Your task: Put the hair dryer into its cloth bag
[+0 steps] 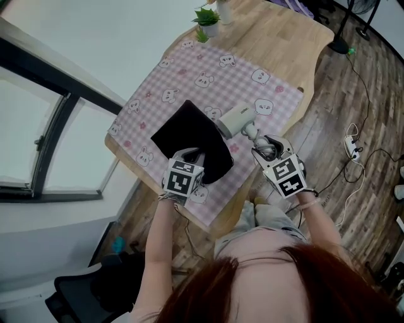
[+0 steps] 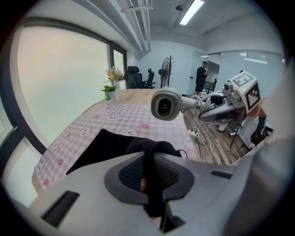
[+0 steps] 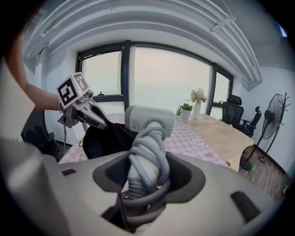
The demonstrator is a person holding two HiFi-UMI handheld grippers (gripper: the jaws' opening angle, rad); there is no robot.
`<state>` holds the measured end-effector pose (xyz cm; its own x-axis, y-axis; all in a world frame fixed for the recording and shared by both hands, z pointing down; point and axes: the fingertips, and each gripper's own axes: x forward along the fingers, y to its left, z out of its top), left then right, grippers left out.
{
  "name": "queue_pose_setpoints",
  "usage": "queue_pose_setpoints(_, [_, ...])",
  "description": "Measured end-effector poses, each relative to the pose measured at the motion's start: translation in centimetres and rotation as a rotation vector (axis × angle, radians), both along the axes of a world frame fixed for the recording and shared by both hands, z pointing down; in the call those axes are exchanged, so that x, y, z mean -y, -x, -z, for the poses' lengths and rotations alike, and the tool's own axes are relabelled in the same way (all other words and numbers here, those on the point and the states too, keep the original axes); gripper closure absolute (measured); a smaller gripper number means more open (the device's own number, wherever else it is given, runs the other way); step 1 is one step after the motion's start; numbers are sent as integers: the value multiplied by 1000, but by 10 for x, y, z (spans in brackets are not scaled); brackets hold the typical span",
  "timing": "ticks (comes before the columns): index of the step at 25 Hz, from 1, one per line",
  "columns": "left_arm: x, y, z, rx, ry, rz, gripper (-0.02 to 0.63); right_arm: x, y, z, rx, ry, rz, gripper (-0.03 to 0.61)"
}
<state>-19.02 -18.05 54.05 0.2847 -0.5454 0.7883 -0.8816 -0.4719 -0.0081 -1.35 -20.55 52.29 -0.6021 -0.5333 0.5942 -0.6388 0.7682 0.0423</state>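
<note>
Step in hand: lining the dryer up with the bag's mouth, with nothing inside yet.

A person seen from above holds one gripper in each hand over a wooden table (image 1: 287,35) covered w/ a pink checked cloth (image 1: 189,66) printed w/ small bears.

The black cloth bag (image 1: 189,134) lies on the checked cloth at the table's near-left part. Its near edge is bunched and raised where the left gripper (image 1: 192,155) has it.

The pale grey hair dryer (image 1: 236,120) hangs in the air just right of the bag. Its barrel is over the bag's right edge and does not appear to rest on the cloth.

Next move, as a judgement: the left side needs to keep the mouth lifted and spread. The right then has to steer the dryer's head left and down into the opening. The mouth looks slack and narrow, so the barrel may catch on the fabric.

Fingers:
- Left gripper – its jaws are almost together, pinching a thin fold of the bag's black fabric between the pads (image 2: 133,173).
- Right gripper (image 3: 146,182) – its jaws stand wide but are clamped on the dryer's handle, which has its grey cord (image 3: 150,154) coiled round it. The dryer's head sticks out beyond the jaws toward the bag.

A small potted plant (image 1: 207,19) sits at the table's far end, well apart from the work.
</note>
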Motion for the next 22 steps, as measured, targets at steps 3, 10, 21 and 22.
queue_pose_setpoints(3, [-1,0,-1,-11,12,-3,574,-6,0,6,2,-10,18,362])
queue_pose_setpoints(10, [-2,2,-1,-28,31,9,575,-24,1,17,8,-28,68,362])
queue_pose_setpoints(21, [-6,6,-3,-19,41,13,577,-66,11,16,-5,-21,171,362])
queue_pose_setpoints(22, [-6,6,-4,-19,41,13,577,-70,11,15,-6,-21,182,362])
